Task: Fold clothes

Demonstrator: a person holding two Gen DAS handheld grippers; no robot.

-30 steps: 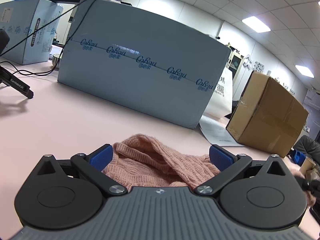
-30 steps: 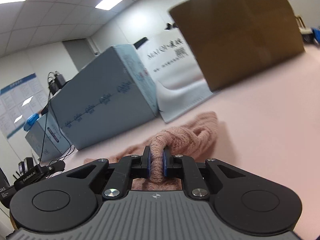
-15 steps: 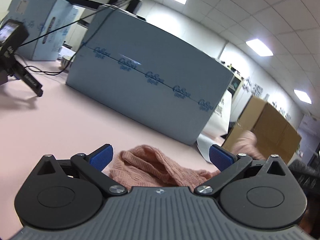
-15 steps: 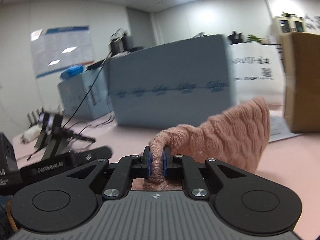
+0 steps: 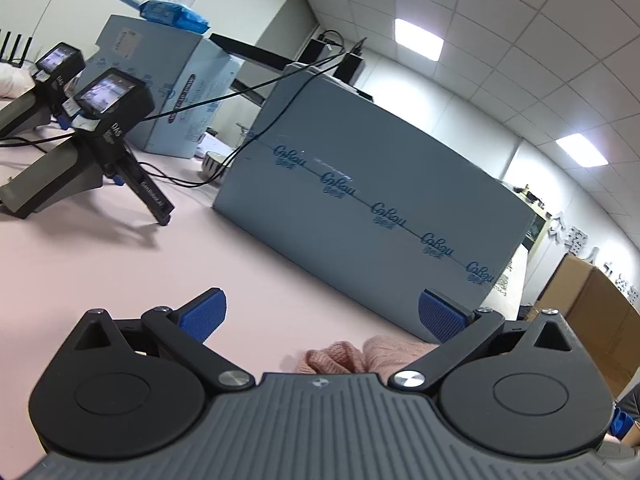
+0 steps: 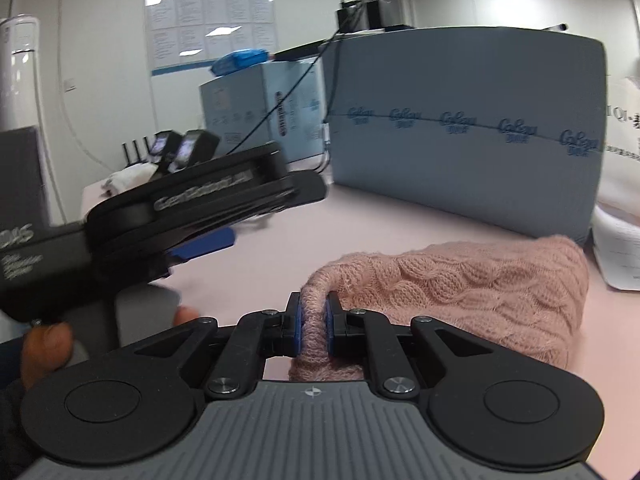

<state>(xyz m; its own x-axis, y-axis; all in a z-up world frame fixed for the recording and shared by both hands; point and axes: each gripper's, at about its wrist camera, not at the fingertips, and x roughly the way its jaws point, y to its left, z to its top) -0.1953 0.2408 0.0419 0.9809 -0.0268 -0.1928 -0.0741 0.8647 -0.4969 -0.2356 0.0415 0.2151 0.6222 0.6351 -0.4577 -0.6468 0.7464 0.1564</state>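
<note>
Right gripper (image 6: 313, 326): fingers (image 6: 295, 330) pinched tight on a bunched fold of the pink knit sweater (image 6: 460, 280), cloth squeezed between the blue pads. Rest of the sweater draped to the right of the grip, cable pattern showing, spread over the pink counter (image 6: 380, 220) in front of the grey-blue box (image 6: 460, 120). Left gripper (image 5: 320, 320): fingers (image 5: 204, 314) spread wide, nothing between them, held above the counter (image 5: 120, 272); only a small lump of sweater (image 5: 360, 354) visible just over the gripper body, nearer its right finger, not touched by either pad. From the right wrist view, left gripper (image 6: 200, 216) blurred at the left, tilted, a hand (image 6: 44, 344) wrapped around its handle. Beyond, on the counter: long box (image 5: 380, 208) with a row of blue printed logos, smaller pale blue box (image 5: 168, 88) behind it with a blue pack on top, two black handheld devices (image 5: 92, 136) with lit screens propped at the left, black cables (image 5: 224, 96) running over the boxes. Brown carton (image 5: 592, 312) at the far right edge. White bag (image 6: 620, 200) with print beside the long box.
</note>
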